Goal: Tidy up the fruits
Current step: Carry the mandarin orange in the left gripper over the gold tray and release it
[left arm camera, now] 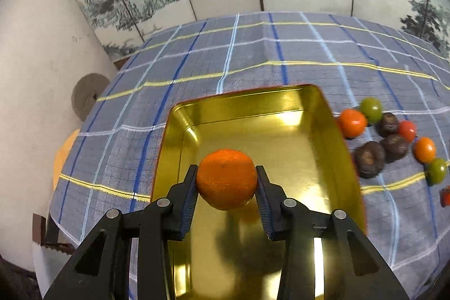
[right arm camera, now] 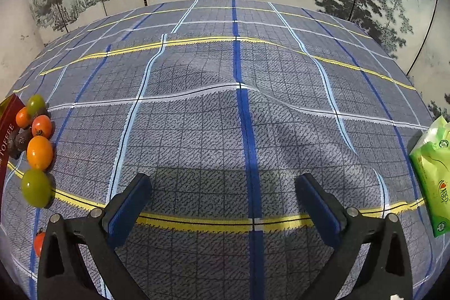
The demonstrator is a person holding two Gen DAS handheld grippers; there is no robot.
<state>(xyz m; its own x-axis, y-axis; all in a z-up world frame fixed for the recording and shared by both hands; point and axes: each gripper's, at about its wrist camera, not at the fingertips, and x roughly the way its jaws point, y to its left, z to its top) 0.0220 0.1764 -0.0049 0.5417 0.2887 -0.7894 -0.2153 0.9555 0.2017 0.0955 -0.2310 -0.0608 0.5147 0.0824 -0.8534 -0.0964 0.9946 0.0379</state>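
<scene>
Orange (left arm camera: 226, 178) pinched between pads of left hand-held gripper (left arm camera: 227, 187), held above open gold tin (left arm camera: 323, 114), apart from its floor. Release point lies straight below. Remaining fruit cluster (left arm camera: 393, 137) on counter (right arm camera: 225, 69) just right of tin. Right hand-held gripper (right arm camera: 223, 204) spread, holding nothing, nearer cluster.

White letters reading "TOFFEE" run up the dark red side of the tin (right arm camera: 8, 128) at the left edge of the right wrist view. The green packet (right arm camera: 431, 176) at the right edge carries red characters and small round marks, too small to read.
</scene>
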